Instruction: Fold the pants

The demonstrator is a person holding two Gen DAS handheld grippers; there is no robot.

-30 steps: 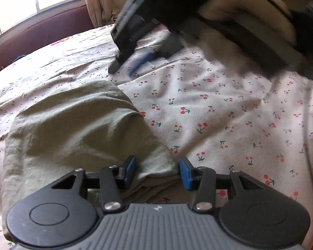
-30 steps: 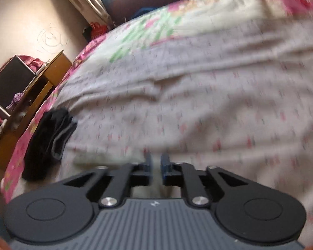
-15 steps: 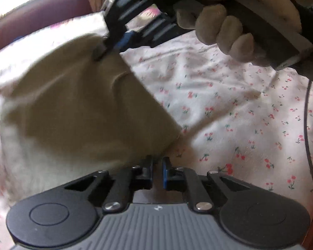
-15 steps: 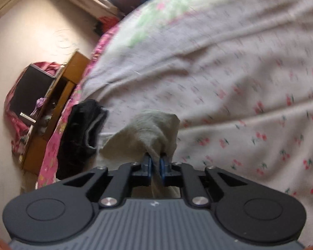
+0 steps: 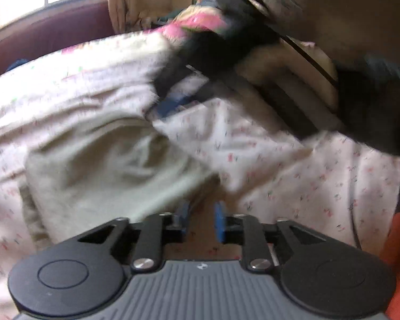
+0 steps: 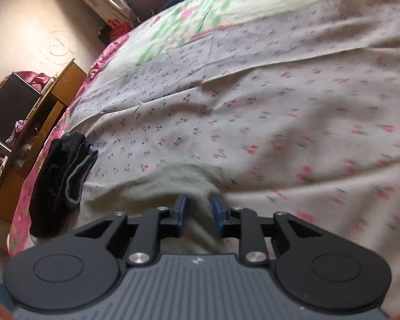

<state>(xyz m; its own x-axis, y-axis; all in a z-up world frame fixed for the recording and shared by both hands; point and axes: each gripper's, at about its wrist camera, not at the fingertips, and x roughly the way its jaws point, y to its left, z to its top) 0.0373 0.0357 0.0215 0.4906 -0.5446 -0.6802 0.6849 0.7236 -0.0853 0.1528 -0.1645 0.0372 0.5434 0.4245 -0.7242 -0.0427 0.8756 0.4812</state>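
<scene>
Pants, pale olive-green cotton [image 5: 101, 160], lie folded on the cherry-print bedsheet [image 6: 280, 106], left of the left gripper [image 5: 201, 220]. Its jaws have just been opening, nothing between. Right gripper [image 6: 198, 213], nearer, also just opened, loosely straddles the far corner.

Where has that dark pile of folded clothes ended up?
In the right wrist view, the dark folded clothes lie at the left edge of the cherry-print bed sheet, beside the wooden cabinet and left of the pale green pants.

Both wrist views close, angled down; share pants [image 5: 98, 165], bedsheet [image 6: 280, 101].
</scene>
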